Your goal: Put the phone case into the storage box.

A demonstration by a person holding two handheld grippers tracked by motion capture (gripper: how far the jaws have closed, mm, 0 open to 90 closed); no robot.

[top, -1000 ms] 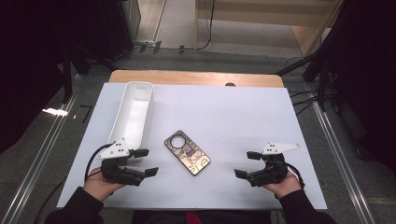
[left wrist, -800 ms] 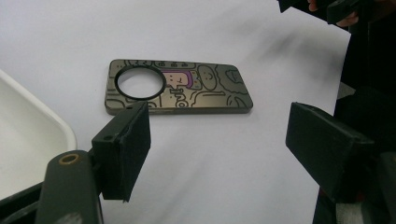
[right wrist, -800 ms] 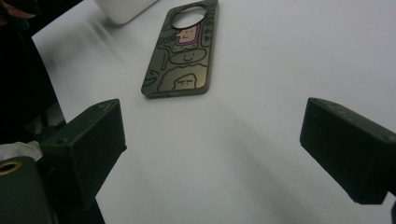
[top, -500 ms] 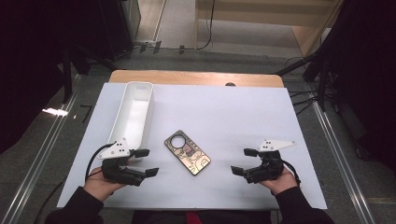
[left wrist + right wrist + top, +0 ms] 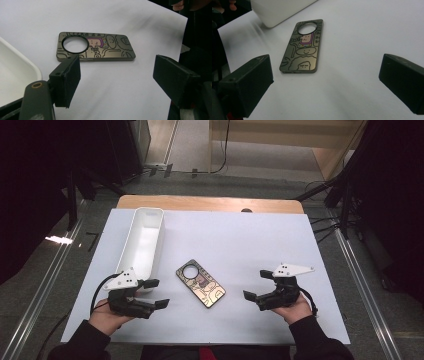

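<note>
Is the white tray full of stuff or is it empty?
Empty, as far as the pictures show. In the high view the white tray has a bare white bottom, and the phone case lies outside it, flat on the table.

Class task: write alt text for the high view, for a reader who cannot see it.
A decorated phone case lies flat on a white table between two open hand-held tongs, the left tongs and right tongs, both apart from it. A long white tray stands at the left.
</note>
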